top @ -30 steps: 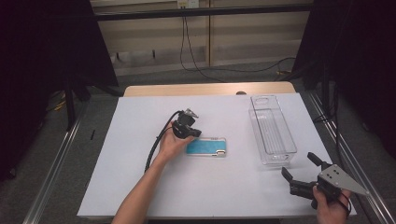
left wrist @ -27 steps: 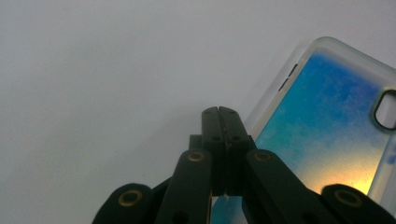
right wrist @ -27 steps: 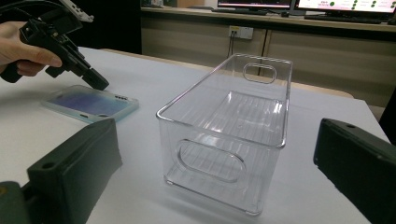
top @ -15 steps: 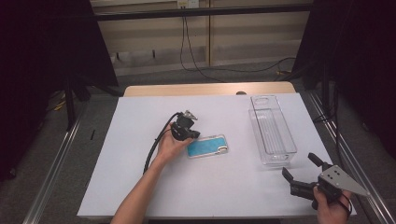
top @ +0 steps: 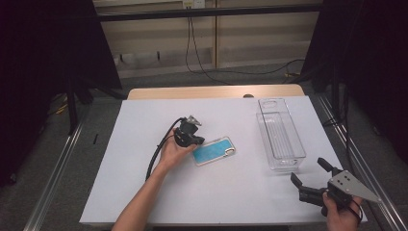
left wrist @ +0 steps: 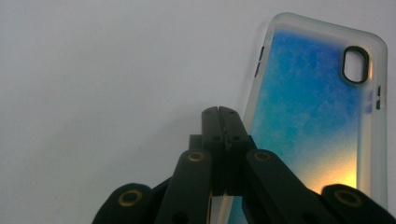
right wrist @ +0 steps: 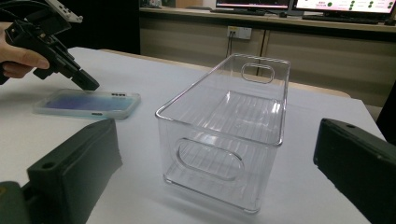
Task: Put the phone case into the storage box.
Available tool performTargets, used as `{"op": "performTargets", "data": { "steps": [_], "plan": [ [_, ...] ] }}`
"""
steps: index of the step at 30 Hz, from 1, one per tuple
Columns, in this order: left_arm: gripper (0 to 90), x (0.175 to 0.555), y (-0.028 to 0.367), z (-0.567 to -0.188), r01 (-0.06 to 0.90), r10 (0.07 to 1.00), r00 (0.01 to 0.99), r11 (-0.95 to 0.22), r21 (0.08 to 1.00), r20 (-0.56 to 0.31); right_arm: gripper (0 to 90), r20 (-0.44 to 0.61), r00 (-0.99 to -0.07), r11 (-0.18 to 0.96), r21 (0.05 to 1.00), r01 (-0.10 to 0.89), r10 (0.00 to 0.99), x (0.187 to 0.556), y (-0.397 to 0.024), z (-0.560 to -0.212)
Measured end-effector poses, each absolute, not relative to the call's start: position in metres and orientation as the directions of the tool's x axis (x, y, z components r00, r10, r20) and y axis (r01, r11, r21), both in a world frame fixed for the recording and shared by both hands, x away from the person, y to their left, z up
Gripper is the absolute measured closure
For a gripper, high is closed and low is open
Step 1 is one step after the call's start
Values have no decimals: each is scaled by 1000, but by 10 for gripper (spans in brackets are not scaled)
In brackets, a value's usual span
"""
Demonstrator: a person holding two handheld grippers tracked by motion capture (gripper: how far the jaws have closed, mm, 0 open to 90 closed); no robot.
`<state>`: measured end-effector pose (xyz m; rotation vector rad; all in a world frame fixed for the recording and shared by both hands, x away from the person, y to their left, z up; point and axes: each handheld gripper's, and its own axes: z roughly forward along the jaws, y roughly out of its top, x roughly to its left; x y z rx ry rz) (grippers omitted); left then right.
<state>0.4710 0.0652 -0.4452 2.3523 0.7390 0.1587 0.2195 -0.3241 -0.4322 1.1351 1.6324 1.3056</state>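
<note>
White sheeting covers the surface (top: 144, 192), which is set before a wood-panelled wall with dark curtains at either side. Three things are seen on it, from largest to smallest: a clear plastic bin (top: 280, 139) toward the right, open at the top and empty, with oval handle cut-outs in its end walls; a phone case (top: 214, 150) lying flat near the middle, well apart from the bin; and the two grippers.

The left gripper (top: 194, 140) is held at the case's left end, its fingers (left wrist: 219, 122) pressed together with nothing between them, the tips resting just beside or against the case's edge; contact cannot be told for certain. The right gripper (top: 308, 179) is kept near the front right corner, its fingers spread wide and empty, pointed toward the bin.

Trouble is judged likely if the case is simply pushed: being thin and flat on a smooth sheet, it may slide or spin instead of lifting, and closed fingers may ride over its rim. A pinch on the soft edge alone might let it flex and slip out.

The case is translucent with a frosted rim, a blue centre fading to yellow-orange at one end, a dark-ringed camera cut-out at one corner and small side button slots.
</note>
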Motion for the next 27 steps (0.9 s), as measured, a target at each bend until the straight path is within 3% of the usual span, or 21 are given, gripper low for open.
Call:
{"op": "performTargets", "data": {
  "steps": [27],
  "plan": [
    [900, 449, 77, -443, 489, 556, 825, -622, 612, -94, 0, -22, -334, 90, 978, 187, 942, 220, -324, -432]
  ]
}}
